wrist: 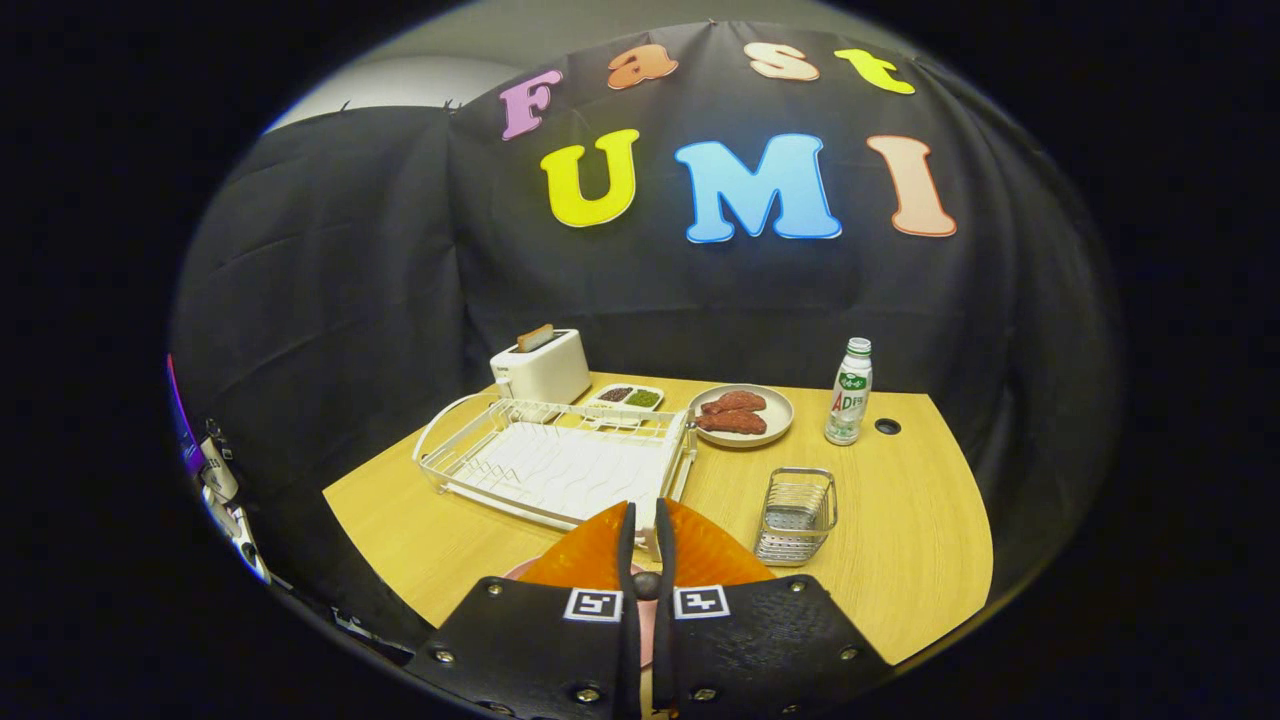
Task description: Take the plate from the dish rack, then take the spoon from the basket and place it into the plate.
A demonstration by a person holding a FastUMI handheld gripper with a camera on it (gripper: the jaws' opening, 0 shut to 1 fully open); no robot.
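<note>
My gripper (645, 512) hangs over the near part of the wooden table, its fingers drawn close together. A small dark rounded piece, which looks like the end of the spoon (647, 585), is pinched between them near their base. Under the fingers lies a pink plate (518, 572), mostly hidden, with only its rim and a sliver showing. Just beyond the fingertips stands the white wire dish rack (560, 465), with nothing in it. The metal mesh basket (796, 515) sits ahead and right of the fingers and looks empty.
At the back stand a white toaster (542, 367) with a slice of bread in it, a small tray of seasonings (628, 396), a plate of red meat (740, 414) and a bottle (849, 392). A cable hole (887, 426) lies right of the bottle.
</note>
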